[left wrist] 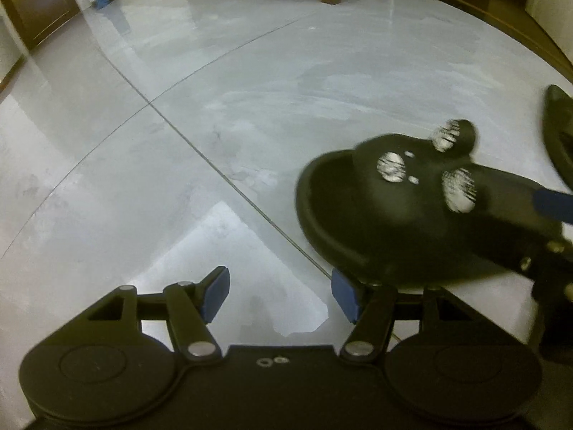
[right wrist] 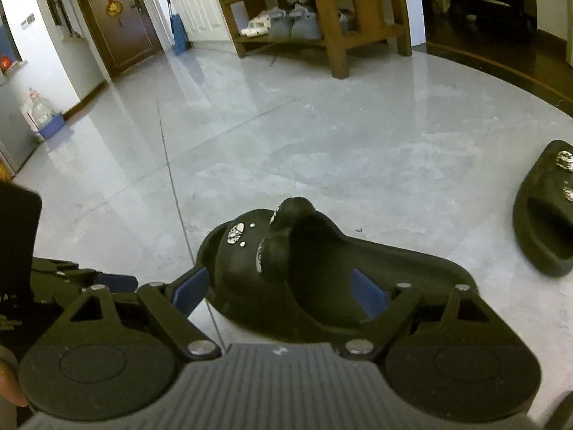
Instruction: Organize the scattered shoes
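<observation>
**Ana:** Slipper first: where is it lying, and which way is it pointing?

**Ben:** It is sitting sole-down on the grey tile floor, right in front of the right gripper. Its long axis is running from near right to far left in the right wrist view, with the toe, carrying white patterned charms, pointing away toward the tile seam.

**Ana:** Is the right gripper holding it?

**Ben:** Its jaws are standing wide. One blue pad is sitting outside the slipper's left wall and the other inside the foot bed, so the side wall is lying between them, but I cannot tell whether either pad is pressing.

**Ana:** And the left gripper?

**Ben:** Its jaws are also standing wide, with nothing but bare floor between them. The slipper is lying just beyond its right finger, blurred in that view.

**Ana:** Anything cut off?

**Ben:** A second slipper is lying well apart to the right, its far side clipped by the picture edge.

**Ana:** Any containers?

**Ben:** A wooden shoe rack is standing at the far wall, holding pale grey and white shoes on its lower shelf; the upper shelf is too dim to read.
</observation>
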Motion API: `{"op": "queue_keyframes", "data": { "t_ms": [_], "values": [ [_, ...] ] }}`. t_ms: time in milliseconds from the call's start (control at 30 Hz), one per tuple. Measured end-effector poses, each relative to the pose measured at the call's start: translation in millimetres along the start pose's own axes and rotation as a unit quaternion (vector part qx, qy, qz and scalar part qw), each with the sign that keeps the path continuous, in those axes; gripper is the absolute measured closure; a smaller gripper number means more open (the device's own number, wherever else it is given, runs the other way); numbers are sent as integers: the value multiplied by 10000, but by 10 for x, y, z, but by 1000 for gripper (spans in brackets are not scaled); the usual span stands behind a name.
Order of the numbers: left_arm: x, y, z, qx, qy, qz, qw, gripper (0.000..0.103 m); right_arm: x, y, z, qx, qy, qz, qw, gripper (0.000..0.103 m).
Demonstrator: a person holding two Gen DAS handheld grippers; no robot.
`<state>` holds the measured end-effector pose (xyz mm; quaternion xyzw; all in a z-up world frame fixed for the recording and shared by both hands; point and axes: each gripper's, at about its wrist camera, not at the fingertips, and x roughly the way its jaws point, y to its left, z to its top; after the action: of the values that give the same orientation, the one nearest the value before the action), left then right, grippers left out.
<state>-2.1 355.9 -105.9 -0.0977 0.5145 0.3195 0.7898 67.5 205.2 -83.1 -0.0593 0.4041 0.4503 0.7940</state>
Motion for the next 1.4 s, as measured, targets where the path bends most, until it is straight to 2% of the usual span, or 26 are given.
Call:
{"op": "queue_keyframes", "data": {
  "t_ms": [100,167,200,233,267,300,333,433,533,633,800,833,900,1000,1133,1267,1333,1367,1400],
  "values": [
    [75,23,41,-87,31,53,9999,40,150,7,33,85,78,-64,9999,15],
    [112,45,60,-87,63,64,9999,40,261,-20,54,111,181,64,9998,16],
    [124,54,64,-80,76,63,9999,40,319,-34,64,123,236,135,9996,25],
    [125,59,60,-82,83,59,9999,40,377,-48,75,134,291,206,9993,39],
    [121,67,56,-83,90,54,9999,40,400,-62,77,165,311,274,9990,43],
    [107,83,54,-82,96,48,9999,40,438,-146,93,385,342,713,9961,60],
    [90,93,47,-71,98,41,9999,40,456,-181,103,465,356,887,9943,65],
    [21,84,38,-35,66,43,10000,40,469,-272,142,505,393,1165,9911,72],
    [20,121,75,-118,57,51,9999,40,413,-257,133,442,362,1167,9915,81],
    [-37,116,95,-188,34,57,9998,40,311,-171,109,232,228,1164,9927,82],
    [-245,108,41,-176,-113,200,9996,40,123,-72,133,-239,-2,1478,9887,82],
    [-284,118,21,-235,-132,218,9994,40,52,-35,165,-533,-62,1609,9855,82],
    [-423,130,-64,-383,-102,271,9988,40,-38,-14,230,-1000,-33,1919,9763,81],
    [-589,100,-217,-472,-41,317,9984,40,-103,-19,299,-1618,239,2388,9572,81],
    [-827,-78,-598,-799,126,463,9957,39,-122,-68,285,-2330,1014,3099,9162,81],
    [-834,-243,-855,-1126,514,352,9917,39,-86,-83,163,-2779,1674,3617,8740,81],
    [-776,-323,-945,-1125,763,334,9902,39,20,-59,33,-3194,2122,3748,8441,81],
    [-756,-366,-991,-1094,835,283,9901,39,62,-58,4,-3295,2244,3778,8356,81],
    [-747,-398,-1019,-1072,853,302,9901,39,105,-89,-13,-3306,2303,3778,8336,78]
  ]
}}
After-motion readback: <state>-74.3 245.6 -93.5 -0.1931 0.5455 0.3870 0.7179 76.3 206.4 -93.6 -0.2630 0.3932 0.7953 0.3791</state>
